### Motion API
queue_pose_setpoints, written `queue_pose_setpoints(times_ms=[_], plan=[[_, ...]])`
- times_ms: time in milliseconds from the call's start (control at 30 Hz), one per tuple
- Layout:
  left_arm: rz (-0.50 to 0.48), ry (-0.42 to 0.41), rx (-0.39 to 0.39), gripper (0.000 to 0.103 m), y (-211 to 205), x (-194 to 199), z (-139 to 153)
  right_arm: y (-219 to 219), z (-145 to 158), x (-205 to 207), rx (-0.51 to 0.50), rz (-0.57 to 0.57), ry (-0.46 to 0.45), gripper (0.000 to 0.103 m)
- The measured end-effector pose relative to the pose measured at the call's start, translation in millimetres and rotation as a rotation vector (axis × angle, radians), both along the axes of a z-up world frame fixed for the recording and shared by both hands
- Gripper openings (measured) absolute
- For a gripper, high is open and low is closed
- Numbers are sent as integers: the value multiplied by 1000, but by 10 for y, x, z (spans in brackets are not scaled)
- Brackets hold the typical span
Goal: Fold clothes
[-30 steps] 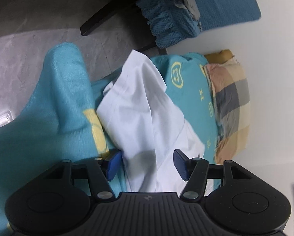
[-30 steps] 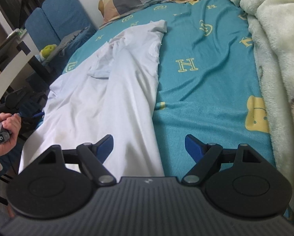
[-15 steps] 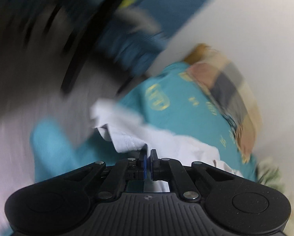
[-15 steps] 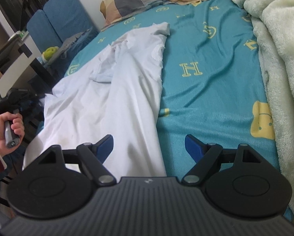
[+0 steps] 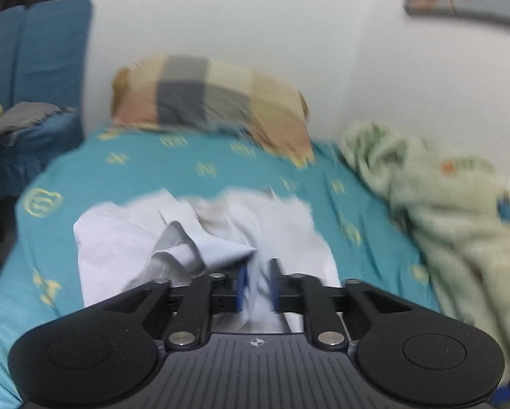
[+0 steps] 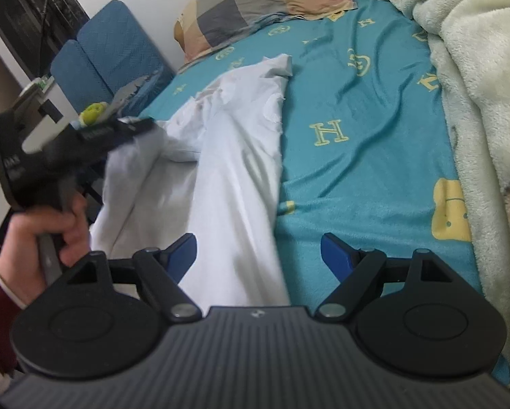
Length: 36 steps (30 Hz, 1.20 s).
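Observation:
A white garment [image 6: 234, 170] lies lengthwise on the teal bed sheet [image 6: 364, 156]. My left gripper [image 5: 256, 284] is shut on a fold of the white garment [image 5: 220, 235] and holds it raised over the bed; this view is blurred. In the right wrist view the left gripper [image 6: 84, 136] shows at the left, held by a hand, with cloth hanging from it. My right gripper [image 6: 258, 252] is open and empty, above the garment's near right edge.
A checked pillow [image 6: 265, 6] lies at the head of the bed. A pale green fleece blanket [image 6: 476, 78] is heaped along the right side. A blue chair [image 6: 111, 54] with grey cloth stands left of the bed, by the white wall [image 5: 220, 17].
My left gripper shut on the garment's left edge and swung up and over the bed, carrying the cloth inward. The right gripper stayed open and shifted slightly forward.

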<state>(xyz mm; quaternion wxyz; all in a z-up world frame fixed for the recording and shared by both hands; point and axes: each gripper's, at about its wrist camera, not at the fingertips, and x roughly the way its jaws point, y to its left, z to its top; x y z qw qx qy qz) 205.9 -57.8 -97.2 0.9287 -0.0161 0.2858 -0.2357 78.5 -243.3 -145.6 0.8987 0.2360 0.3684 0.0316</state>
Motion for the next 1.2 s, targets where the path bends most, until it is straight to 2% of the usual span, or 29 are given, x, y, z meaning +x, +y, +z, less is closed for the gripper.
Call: queue_pose_setpoints(times_ms=[33, 100, 200, 333, 433, 600, 700, 867, 967, 1100, 1200], plan=[[-12, 11, 12, 41, -41, -30, -43, -12, -7, 4, 2, -2, 1, 82], [-23, 23, 12, 42, -45, -111, -72, -30, 0, 7, 4, -1, -8, 82], [4, 52, -24, 52, 48, -259, 8, -42, 56, -3, 1, 3, -50, 82], [27, 30, 0, 59, 180, -641, 328, -17, 161, -46, -9, 26, -123, 82], [43, 56, 5, 62, 238, -922, 571, 50, 260, -95, -29, 63, -181, 81], [37, 82, -23, 63, 357, -1288, 875, 231, 431, -56, -100, 179, -254, 81], [12, 62, -17, 64, 468, -1377, 970, 349, 443, 124, -174, 232, -229, 81], [38, 71, -45, 64, 809, -1289, 1053, 632, 446, 565, -173, 284, -242, 81], [85, 66, -103, 64, 1113, -1228, 1090, 969, 397, 970, -183, 337, -241, 80], [174, 76, -212, 65, 1609, -1133, 1051, 1528, 269, 1490, -236, 462, -248, 78], [234, 91, -258, 65, 1871, -1057, 1020, 1911, 117, 1781, -287, 566, -207, 71]])
